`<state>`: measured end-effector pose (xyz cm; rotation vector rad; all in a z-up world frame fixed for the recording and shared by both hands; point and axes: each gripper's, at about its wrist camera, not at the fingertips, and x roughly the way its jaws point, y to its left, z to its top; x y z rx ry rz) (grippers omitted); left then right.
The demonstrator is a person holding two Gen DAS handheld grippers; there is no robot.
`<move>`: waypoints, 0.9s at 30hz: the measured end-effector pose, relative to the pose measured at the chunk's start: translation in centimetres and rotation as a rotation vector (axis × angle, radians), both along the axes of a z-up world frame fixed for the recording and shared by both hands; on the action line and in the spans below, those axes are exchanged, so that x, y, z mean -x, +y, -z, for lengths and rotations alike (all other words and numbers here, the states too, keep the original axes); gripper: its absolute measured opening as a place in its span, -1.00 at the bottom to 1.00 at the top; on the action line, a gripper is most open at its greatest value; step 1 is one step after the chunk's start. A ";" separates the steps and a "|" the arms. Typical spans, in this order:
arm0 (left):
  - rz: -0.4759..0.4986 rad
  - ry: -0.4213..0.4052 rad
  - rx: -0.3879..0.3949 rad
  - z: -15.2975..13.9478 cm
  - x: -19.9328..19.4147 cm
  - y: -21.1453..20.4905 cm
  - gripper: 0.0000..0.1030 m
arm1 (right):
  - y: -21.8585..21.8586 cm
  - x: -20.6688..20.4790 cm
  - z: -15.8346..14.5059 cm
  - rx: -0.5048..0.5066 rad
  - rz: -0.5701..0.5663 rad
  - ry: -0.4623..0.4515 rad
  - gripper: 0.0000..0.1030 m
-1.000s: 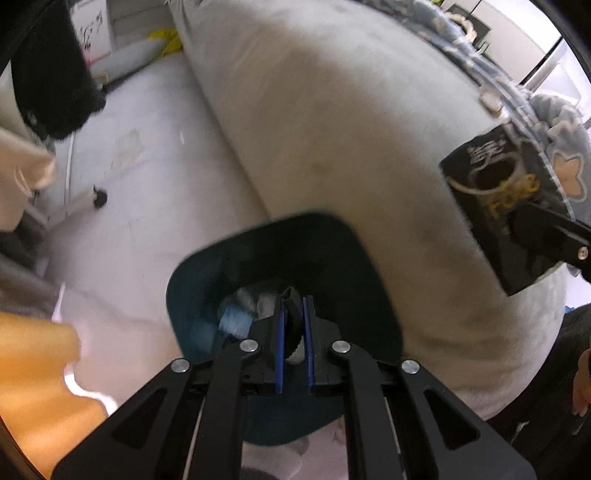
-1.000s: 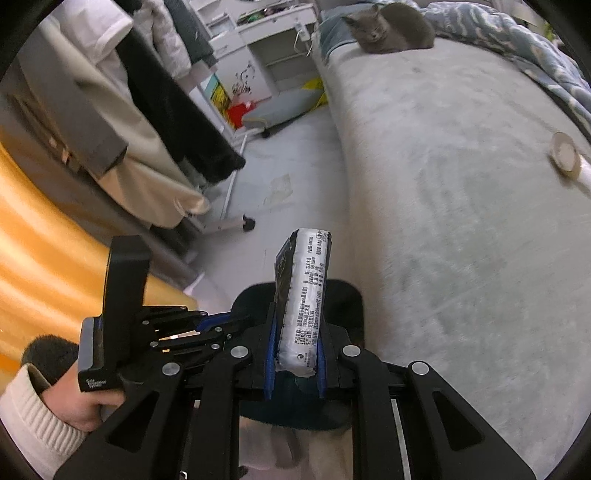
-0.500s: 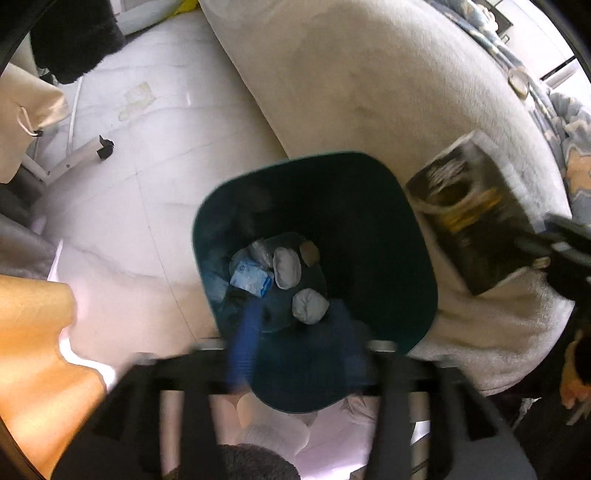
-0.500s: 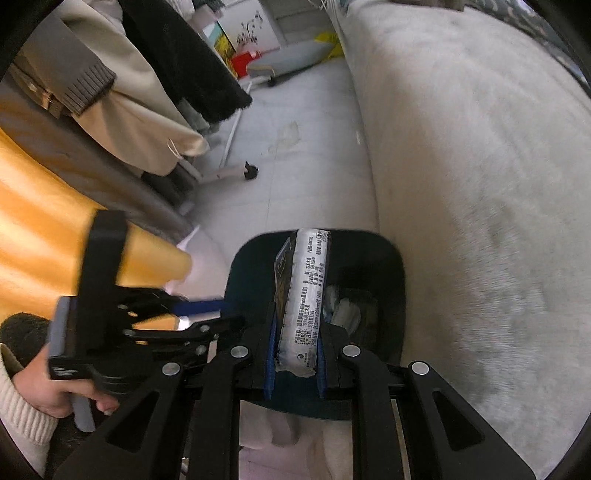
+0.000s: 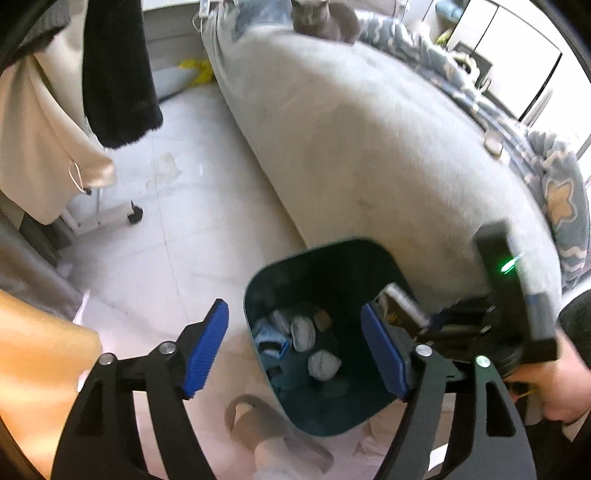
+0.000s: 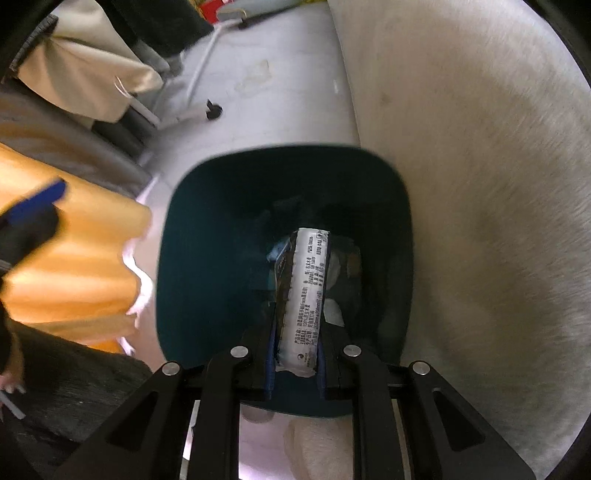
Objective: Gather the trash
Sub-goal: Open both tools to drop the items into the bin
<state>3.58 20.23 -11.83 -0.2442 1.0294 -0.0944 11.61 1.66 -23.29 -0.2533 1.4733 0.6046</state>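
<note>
At the bottom centre of the right wrist view, the right gripper (image 6: 295,354) pinched a dark packet (image 6: 303,295) between its blue pads (image 6: 271,354), the white printed back seam of the packet facing the camera. The packet stood lengthwise along the fingers and reached over the mouth of the teal trash bin (image 6: 192,258), which filled the middle of the frame. Crumpled pale scraps lay on the bin floor beside the packet's far end. To the right of the bin rose the pale grey bed (image 6: 480,166), close against the bin's rim. At the left edge hung an orange cloth (image 6: 74,266), and above it a blurred blue pad of the other gripper was visible.

Low in the left wrist view, the left gripper (image 5: 295,350) had its jaws spread wide and opening, with nothing between them; its blue pads (image 5: 205,350) framed the bin (image 5: 332,258) from either side. On the bin floor lay crumpled tissues (image 5: 323,363) and a blue wrapper (image 5: 271,338). At the right of the frame, the person's hand (image 5: 561,380) held the right gripper's body, where a green light showed, and the packet's end (image 5: 400,301) dipped inside the bin's right rim. A slippered foot (image 5: 266,432) stood below the bin. At the top centre, a grey cat (image 5: 325,18) lay on the bed.
</note>
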 end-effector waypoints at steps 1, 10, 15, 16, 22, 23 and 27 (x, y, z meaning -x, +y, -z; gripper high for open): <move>-0.002 -0.011 0.007 0.0 0.1 0.2 0.53 | 0.1 0.1 0.5 0.012 -0.003 0.007 -0.65; -0.020 -0.140 -0.002 -2.7 1.1 0.9 0.72 | 1.4 1.1 2.1 0.087 -0.062 0.010 -0.65; -0.038 -0.256 -0.040 -5.7 1.6 0.7 0.83 | 1.0 1.3 0.7 0.070 -0.079 -0.033 0.22; -0.045 -0.277 -0.042 -6.4 1.6 0.7 0.85 | 0.9 1.3 0.2 0.061 -0.083 -0.041 0.22; -0.013 -0.341 -0.084 -9.0 1.0 -0.7 0.88 | 0.3 1.1 -4.2 -0.020 -0.071 -0.130 0.25; -0.007 -0.348 -0.089 -9.2 1.0 -1.0 0.88 | 0.3 1.0 -4.8 -0.036 -0.068 -0.145 0.33; 0.006 -0.375 -0.082 -10.5 0.5 -2.2 0.88 | -0.4 0.5 -7.0 -0.071 -0.056 -0.193 0.47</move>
